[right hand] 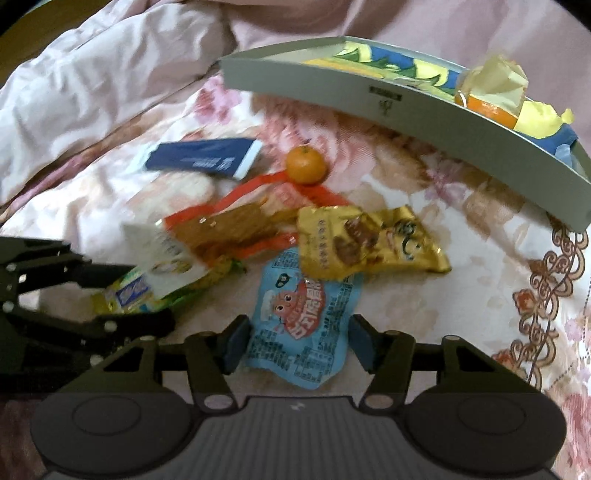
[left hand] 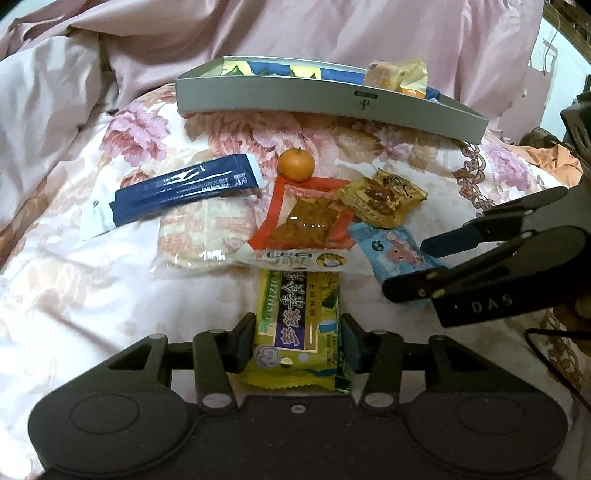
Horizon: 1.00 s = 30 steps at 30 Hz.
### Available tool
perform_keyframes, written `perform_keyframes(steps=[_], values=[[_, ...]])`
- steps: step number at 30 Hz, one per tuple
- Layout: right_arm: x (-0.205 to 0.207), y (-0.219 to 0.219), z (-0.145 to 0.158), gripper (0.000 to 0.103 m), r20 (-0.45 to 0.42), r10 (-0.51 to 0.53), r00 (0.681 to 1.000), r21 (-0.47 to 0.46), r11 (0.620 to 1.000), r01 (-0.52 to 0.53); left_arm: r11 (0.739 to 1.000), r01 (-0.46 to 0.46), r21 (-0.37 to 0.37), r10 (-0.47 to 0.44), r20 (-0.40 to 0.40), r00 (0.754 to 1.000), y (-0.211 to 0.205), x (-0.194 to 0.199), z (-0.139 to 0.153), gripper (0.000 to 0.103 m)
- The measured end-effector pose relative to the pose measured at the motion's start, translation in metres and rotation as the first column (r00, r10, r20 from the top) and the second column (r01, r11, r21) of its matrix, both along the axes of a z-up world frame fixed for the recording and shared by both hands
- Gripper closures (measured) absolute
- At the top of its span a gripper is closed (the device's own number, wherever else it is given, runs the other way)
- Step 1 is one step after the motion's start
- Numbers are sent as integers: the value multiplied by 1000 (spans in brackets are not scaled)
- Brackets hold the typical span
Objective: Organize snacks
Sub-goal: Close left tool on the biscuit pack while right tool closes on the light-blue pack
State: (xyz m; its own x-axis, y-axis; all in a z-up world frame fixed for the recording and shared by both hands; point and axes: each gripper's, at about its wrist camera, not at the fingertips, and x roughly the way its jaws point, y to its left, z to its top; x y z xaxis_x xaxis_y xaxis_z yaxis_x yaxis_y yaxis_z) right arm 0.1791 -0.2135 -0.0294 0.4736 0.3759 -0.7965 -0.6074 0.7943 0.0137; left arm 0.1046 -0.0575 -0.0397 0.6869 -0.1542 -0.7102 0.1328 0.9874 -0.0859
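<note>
Snacks lie on a floral bedspread. My left gripper point(left hand: 298, 341) has its fingers touching both sides of a yellow-green biscuit packet point(left hand: 297, 332), closed on it. My right gripper point(right hand: 299, 341) is open around a light blue snack packet point(right hand: 301, 321), with gaps either side; it also shows in the left wrist view point(left hand: 391, 254). Beyond lie a gold packet point(right hand: 369, 240), an orange-red packet point(left hand: 306, 221), a navy stick packet point(left hand: 177, 192), a clear cracker packet point(left hand: 203, 232) and a small tangerine point(left hand: 295, 164). A grey tray point(left hand: 295, 99) at the back holds wrapped snacks point(left hand: 399, 74).
Pink bedding point(left hand: 258, 29) is bunched up behind and left of the tray. The right gripper body point(left hand: 498, 258) reaches in from the right in the left wrist view. A dark cable point(left hand: 554, 354) lies at the right edge. A wooden frame point(left hand: 569, 26) shows at top right.
</note>
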Motion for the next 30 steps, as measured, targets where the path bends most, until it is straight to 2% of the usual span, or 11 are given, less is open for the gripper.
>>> perform_keyframes(steps=[9, 16, 20, 24, 27, 30], values=[[0, 6, -4, 34, 50, 7, 999, -10, 1000, -7, 999, 14, 40, -14, -3, 1000, -3, 11, -2, 43], [4, 9, -8, 28, 53, 6, 999, -13, 1000, -5, 996, 37, 75, -38, 12, 999, -7, 14, -5, 42], [3, 9, -9, 32, 38, -8, 999, -7, 1000, 9, 995, 50, 82, -52, 21, 998, -9, 12, -6, 52], [1, 10, -8, 40, 53, -19, 998, 3, 1000, 19, 997, 37, 72, -38, 21, 999, -9, 10, -5, 53], [-4, 13, -7, 42, 100, -5, 995, -17, 1000, 6, 999, 19, 38, -19, 11, 1000, -6, 9, -3, 53], [-11, 18, -5, 42, 174, 38, 984, -80, 996, -25, 1000, 9, 8, -9, -4, 1000, -5, 6, 0, 53]])
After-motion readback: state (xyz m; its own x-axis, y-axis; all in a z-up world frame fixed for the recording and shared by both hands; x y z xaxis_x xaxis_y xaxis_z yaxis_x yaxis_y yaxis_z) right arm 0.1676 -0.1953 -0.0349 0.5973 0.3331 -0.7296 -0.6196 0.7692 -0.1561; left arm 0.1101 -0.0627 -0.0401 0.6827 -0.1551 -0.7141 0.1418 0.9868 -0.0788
